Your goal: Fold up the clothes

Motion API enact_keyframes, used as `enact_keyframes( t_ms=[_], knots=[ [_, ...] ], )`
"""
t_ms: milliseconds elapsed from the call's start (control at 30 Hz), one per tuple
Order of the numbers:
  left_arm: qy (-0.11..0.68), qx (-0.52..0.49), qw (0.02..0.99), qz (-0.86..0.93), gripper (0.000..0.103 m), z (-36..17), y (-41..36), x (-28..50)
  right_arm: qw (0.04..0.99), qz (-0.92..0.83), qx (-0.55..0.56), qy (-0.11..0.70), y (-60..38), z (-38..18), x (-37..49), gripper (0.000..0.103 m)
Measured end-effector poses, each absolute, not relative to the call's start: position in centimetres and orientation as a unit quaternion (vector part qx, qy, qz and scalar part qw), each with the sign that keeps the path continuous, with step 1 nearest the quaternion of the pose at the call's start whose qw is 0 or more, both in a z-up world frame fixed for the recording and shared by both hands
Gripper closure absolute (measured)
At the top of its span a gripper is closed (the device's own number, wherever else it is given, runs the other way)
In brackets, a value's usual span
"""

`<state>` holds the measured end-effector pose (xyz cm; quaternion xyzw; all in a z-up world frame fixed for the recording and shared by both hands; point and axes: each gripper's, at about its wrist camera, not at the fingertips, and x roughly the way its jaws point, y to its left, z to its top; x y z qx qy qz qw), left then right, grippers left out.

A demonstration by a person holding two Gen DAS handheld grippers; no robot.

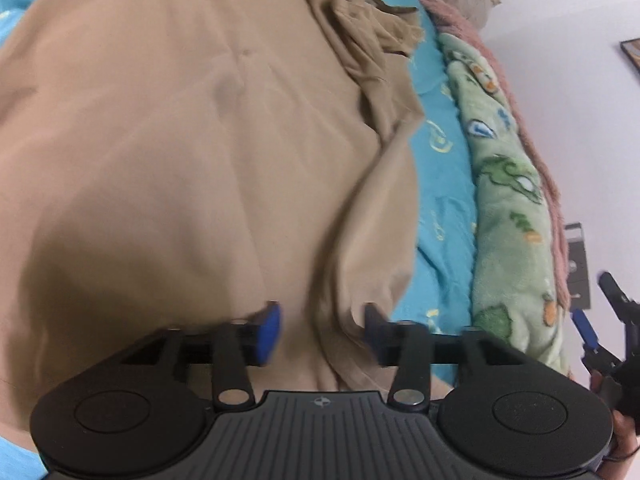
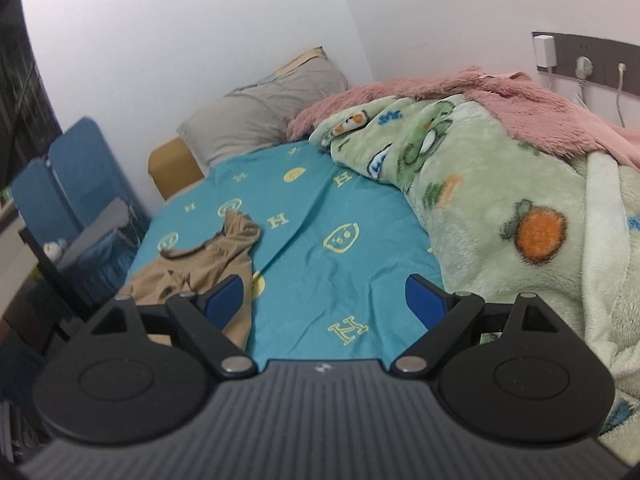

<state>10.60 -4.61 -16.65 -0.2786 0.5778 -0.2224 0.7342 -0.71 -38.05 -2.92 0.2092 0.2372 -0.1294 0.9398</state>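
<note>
A tan garment [image 1: 192, 152] lies spread over the blue patterned bedsheet [image 1: 440, 208], with a bunched collar or sleeve at its far end. My left gripper [image 1: 322, 334] hovers open just above the garment's near right edge, holding nothing. In the right wrist view the garment's far end [image 2: 200, 264] lies at the left on the sheet [image 2: 332, 248]. My right gripper [image 2: 324, 300] is open and empty above the sheet, right of the garment. The right gripper also shows at the left wrist view's right edge [image 1: 608, 320].
A green cartoon blanket [image 2: 500, 200] and a pink fleece blanket [image 2: 500, 92] are heaped along the wall side. A grey pillow [image 2: 260, 116] lies at the bed's head. A blue chair [image 2: 80, 176] stands left of the bed. Wall sockets [image 2: 584, 64] with cables are on the right.
</note>
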Motion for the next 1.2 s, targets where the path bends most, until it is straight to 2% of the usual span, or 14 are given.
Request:
enact_keyframes(
  t_ms=[33, 100, 200, 267, 333, 367, 500, 567, 600, 633, 700, 733, 933, 1200],
  knots=[
    [0.579, -0.275, 0.732, -0.23, 0.036, -16.6, -5.0, 10.6, 0.94, -0.128, 0.203, 0.242, -37.8, -2.9, -0.5, 0.014],
    [0.58, -0.27, 0.729, -0.244, 0.03, -16.9, -5.8, 10.2, 0.941, -0.125, 0.192, 0.248, -37.2, -3.0, -0.2, 0.014],
    [0.585, -0.258, 0.722, -0.263, 0.032, -17.4, -7.2, 9.4, 0.942, -0.119, 0.176, 0.259, -36.5, -3.1, 0.1, 0.014],
    [0.585, -0.244, 0.723, -0.276, 0.044, -17.1, -7.3, 8.5, 0.942, -0.114, 0.171, 0.266, -36.2, -3.1, 0.3, 0.014],
    [0.587, -0.231, 0.721, -0.288, 0.086, -16.9, -7.2, 7.5, 0.94, -0.109, 0.172, 0.272, -36.0, -3.3, 0.5, 0.014],
    [0.59, -0.212, 0.723, -0.289, 0.095, -16.9, -7.1, 6.8, 0.94, -0.107, 0.172, 0.275, -35.9, -3.3, 0.5, 0.014],
    [0.602, -0.128, 0.735, -0.283, 0.098, -16.5, -6.9, 4.1, 0.94, -0.099, 0.164, 0.282, -35.1, -3.3, 0.6, 0.014],
    [0.605, -0.103, 0.735, -0.287, 0.094, -16.2, -6.9, 3.3, 0.941, -0.092, 0.16, 0.284, -34.4, -3.3, 0.6, 0.014],
    [0.605, -0.094, 0.737, -0.288, 0.083, -15.7, -6.8, 3.0, 0.941, -0.089, 0.158, 0.285, -34.1, -3.3, 0.6, 0.014],
    [0.604, -0.087, 0.738, -0.288, 0.062, -15.2, -6.6, 2.8, 0.942, -0.087, 0.157, 0.284, -33.7, -3.3, 0.5, 0.014],
    [0.594, -0.088, 0.748, -0.284, 0.041, -14.1, -5.8, 3.1, 0.942, -0.084, 0.163, 0.28, -33.2, -3.2, 0.4, 0.014],
    [0.588, -0.093, 0.753, -0.28, 0.037, -13.5, -5.3, 3.5, 0.942, -0.081, 0.169, 0.278, -32.9, -3.2, 0.4, 0.014],
    [0.518, -0.132, 0.811, -0.239, 0.021, -11.1, -4.8, 11.8, 0.938, -0.073, 0.198, 0.276, -31.3, -4.0, 1.9, 0.014],
    [0.45, -0.249, 0.843, -0.159, 0.02, -14.5, -6.9, 29.2, 0.934, -0.104, 0.193, 0.282, -31.4, -5.8, 4.3, 0.014]
  ],
)
